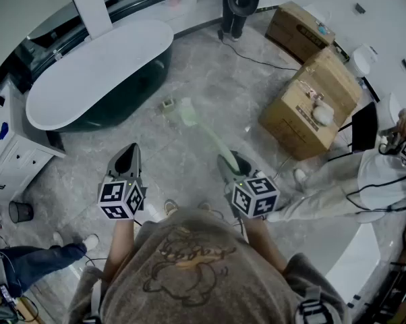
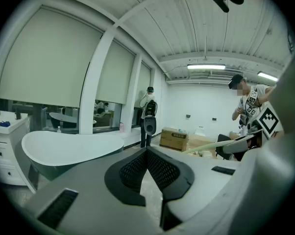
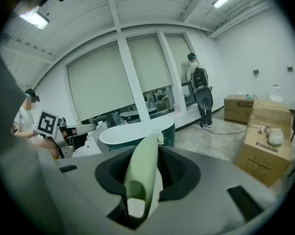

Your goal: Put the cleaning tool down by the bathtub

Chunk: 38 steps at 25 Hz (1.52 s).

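Tool (image 1: 206, 135): pale-green, long, slim, far end maybe brush | right gripper (image 1: 228, 164) clamps it | left gripper (image 1: 127, 155) closed, empty

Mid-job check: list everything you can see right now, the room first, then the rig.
bathtub: one, white with dark green sides, upper left
cleaning tool: one, pale green, centre, head pointing toward the bathtub
small object: one, pale, on the floor beside the cleaning tool's head; too small to identify
cardboard boxes: at least two, brown, right
cabinet: one, white, far left
bin: one, dark, on the floor at left
cable: one, black, on the floor at top
bystanders: three; standing at top, at far right, lower left
left tool: one, grey, shut and empty
right tool: one, grey, shut on the cleaning tool's handle
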Tool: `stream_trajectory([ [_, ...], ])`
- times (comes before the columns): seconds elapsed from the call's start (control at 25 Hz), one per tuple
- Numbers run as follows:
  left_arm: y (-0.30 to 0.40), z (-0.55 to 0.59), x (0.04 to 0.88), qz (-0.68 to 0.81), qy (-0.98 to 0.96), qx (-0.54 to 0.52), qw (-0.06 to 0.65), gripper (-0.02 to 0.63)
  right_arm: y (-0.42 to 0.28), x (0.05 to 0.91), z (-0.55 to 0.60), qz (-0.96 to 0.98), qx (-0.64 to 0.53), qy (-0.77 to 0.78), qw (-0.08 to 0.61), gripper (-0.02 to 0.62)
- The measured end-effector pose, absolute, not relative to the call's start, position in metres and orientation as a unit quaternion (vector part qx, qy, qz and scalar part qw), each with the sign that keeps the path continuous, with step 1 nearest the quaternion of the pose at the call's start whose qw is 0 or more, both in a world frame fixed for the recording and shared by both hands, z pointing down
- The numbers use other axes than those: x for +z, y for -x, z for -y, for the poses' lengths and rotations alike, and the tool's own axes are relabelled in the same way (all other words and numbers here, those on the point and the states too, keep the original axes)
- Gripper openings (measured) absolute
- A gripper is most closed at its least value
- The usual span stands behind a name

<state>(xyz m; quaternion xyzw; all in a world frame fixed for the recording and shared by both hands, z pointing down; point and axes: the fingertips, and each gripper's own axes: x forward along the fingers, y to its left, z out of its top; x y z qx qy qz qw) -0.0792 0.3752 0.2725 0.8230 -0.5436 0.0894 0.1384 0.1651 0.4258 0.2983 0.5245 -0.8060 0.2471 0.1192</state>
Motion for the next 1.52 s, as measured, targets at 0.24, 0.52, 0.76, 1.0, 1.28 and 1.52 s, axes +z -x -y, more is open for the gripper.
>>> stream_trajectory([
  [0.24, 0.078, -0.373, 0.275, 0.542, -0.824, 0.089, 0.143, 0.009, -0.163, 0.3, -0.423, 0.809, 0.247, -0.52, 0.119, 0.12],
  [0.52, 0.078, -0.37, 0.28, 0.535, -0.827, 0.088, 0.15, 0.009, -0.157, 0.301, -0.422, 0.814, 0.249, -0.512, 0.115, 0.121],
  [0.76, 0.091, -0.364, 0.286, 0.527, -0.832, 0.089, 0.15, 0.009, -0.142, 0.302, -0.419, 0.817, 0.246, -0.51, 0.11, 0.121],
  [1.0, 0.103, -0.36, 0.294, 0.51, -0.843, 0.094, 0.143, 0.009, -0.127, 0.31, -0.417, 0.811, 0.249, -0.522, 0.091, 0.121],
  [1.28, 0.12, -0.356, 0.306, 0.505, -0.843, 0.1, 0.153, 0.009, -0.116, 0.32, -0.409, 0.798, 0.251, -0.542, 0.08, 0.121],
  [1.52, 0.126, -0.327, 0.314, 0.508, -0.841, 0.105, 0.153, 0.009, -0.11, 0.32, -0.373, 0.803, 0.24, -0.54, 0.081, 0.121],
])
